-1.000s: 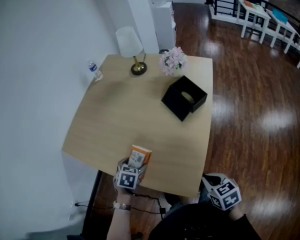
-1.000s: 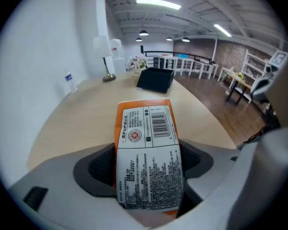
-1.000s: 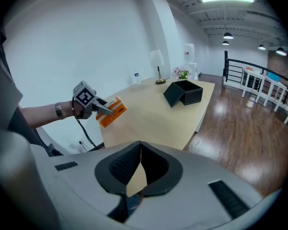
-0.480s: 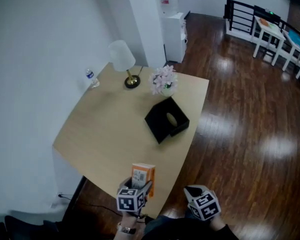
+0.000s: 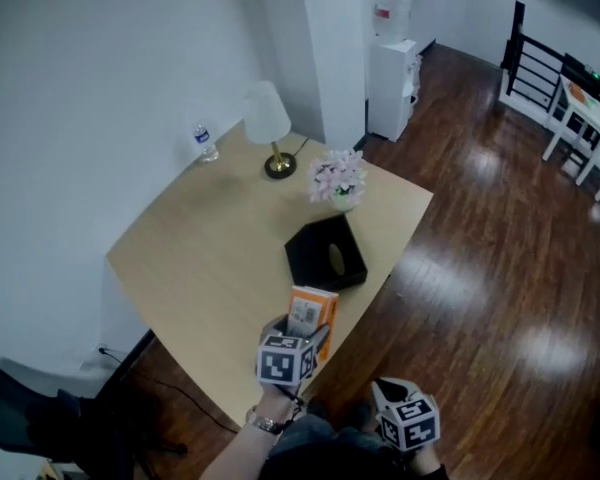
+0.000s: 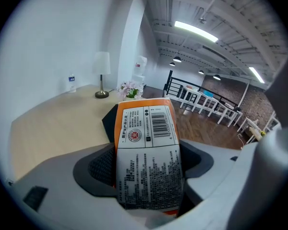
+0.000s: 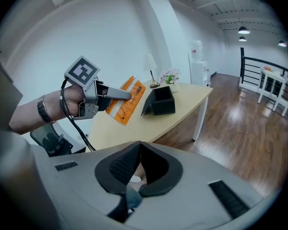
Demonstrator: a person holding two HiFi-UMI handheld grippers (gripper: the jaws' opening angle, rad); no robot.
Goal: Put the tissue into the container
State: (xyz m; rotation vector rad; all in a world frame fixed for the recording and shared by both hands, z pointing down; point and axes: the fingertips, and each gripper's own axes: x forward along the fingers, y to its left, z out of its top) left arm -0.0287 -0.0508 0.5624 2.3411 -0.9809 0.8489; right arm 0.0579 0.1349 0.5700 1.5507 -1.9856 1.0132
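Note:
An orange tissue pack (image 5: 311,314) with a white printed label is clamped between the jaws of my left gripper (image 5: 305,333), held above the near edge of the wooden table (image 5: 200,258). In the left gripper view the tissue pack (image 6: 146,147) fills the middle and hides most of the black container (image 6: 109,121) behind it. The black container (image 5: 325,253) sits on the table just beyond the pack, its top opening showing. My right gripper (image 5: 408,423) hangs low off the table's near side. Its pads (image 7: 122,164) meet with nothing between them. From there the left gripper (image 7: 110,95) and pack (image 7: 127,101) show beside the container (image 7: 161,101).
A lamp (image 5: 267,118), a vase of pink flowers (image 5: 338,178) and a water bottle (image 5: 206,140) stand at the table's far side. A water dispenser (image 5: 392,58) stands by the pillar. White tables and a railing (image 5: 580,108) lie far right. A black chair (image 5: 40,418) sits lower left.
The head view has swung round the table's near corner. My left gripper has carried the tissue pack closer to the black container. The right gripper stays low and shut.

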